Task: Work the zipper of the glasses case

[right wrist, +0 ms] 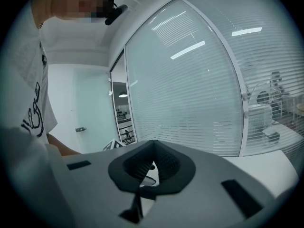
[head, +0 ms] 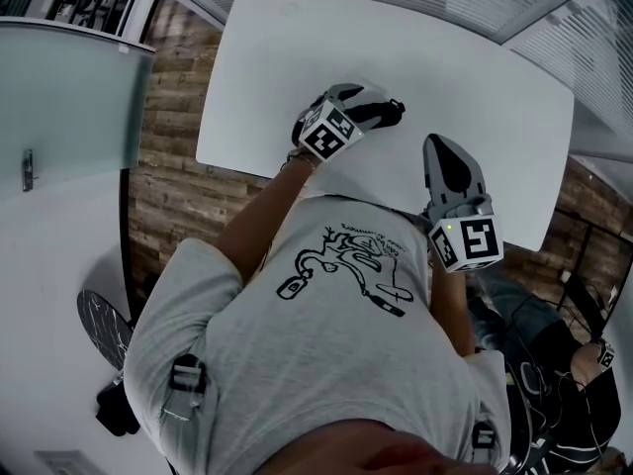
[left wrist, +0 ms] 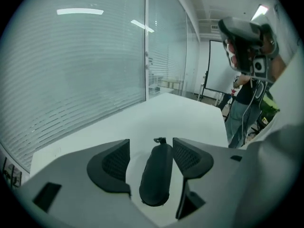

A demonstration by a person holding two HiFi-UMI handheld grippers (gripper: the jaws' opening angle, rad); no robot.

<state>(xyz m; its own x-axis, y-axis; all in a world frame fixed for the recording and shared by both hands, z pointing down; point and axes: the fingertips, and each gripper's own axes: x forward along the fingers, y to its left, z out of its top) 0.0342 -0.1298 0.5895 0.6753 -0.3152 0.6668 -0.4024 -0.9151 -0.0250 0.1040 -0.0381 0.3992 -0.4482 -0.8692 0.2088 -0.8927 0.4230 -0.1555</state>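
A black zipped glasses case point(left wrist: 156, 177) lies lengthwise on the white table point(head: 297, 57), its zipper pull point(left wrist: 160, 140) at the far end. My left gripper point(left wrist: 151, 144) hangs over it, open, with the case showing between the jaws; a gap shows beside the left pad point(left wrist: 116, 163). In the head view the left gripper point(head: 368, 109) is near the table's middle, and the case's dark end point(head: 394, 110) pokes out past it. My right gripper point(head: 442, 146) hovers over the table's near right part, apart from the case. It is shut and empty point(right wrist: 153, 163).
The table's near edge point(head: 237, 171) borders a wood-plank floor point(head: 173, 127). Glass walls with blinds point(left wrist: 80, 70) surround the table. Another person point(head: 584, 364) with cables sits at the lower right. A whiteboard point(left wrist: 218, 65) stands beyond the table's far end.
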